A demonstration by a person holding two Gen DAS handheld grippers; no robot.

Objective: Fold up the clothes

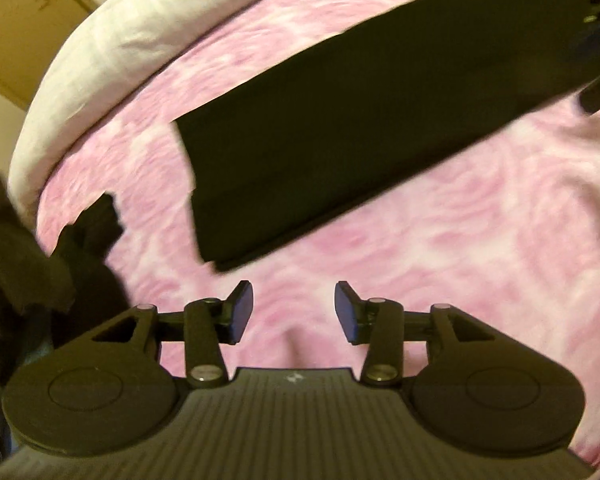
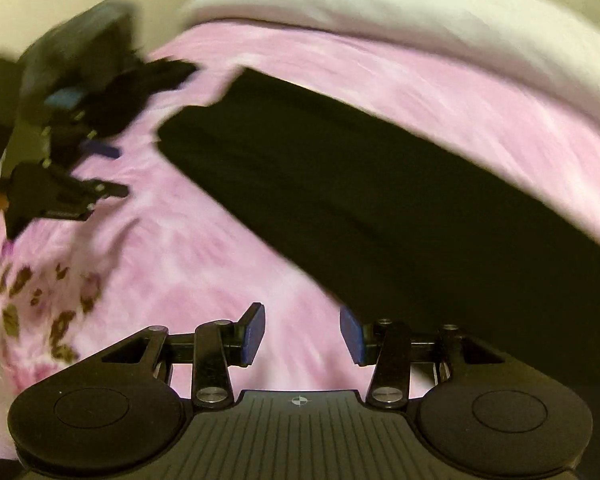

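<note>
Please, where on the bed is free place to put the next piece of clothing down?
Free: the pink bedspread between the folded black garment and the left gripper. Crowded: the dark clothes pile at the left edge; the white pillow borders the far side.

- folded garment (image 1: 340,128) – plain black, no print
- bedspread (image 1: 480,248) – pink and white, mottled swirl pattern
- bedspread corner patch (image 2: 40,304) – brown spots, purple tinge
- pillow (image 1: 148,36) – plain white
- left hand-held gripper (image 1: 294,312) – black body, blue pads
- right hand-held gripper (image 2: 302,334) – black, blue pads
- cupboard door (image 1: 28,0) – tan
</note>
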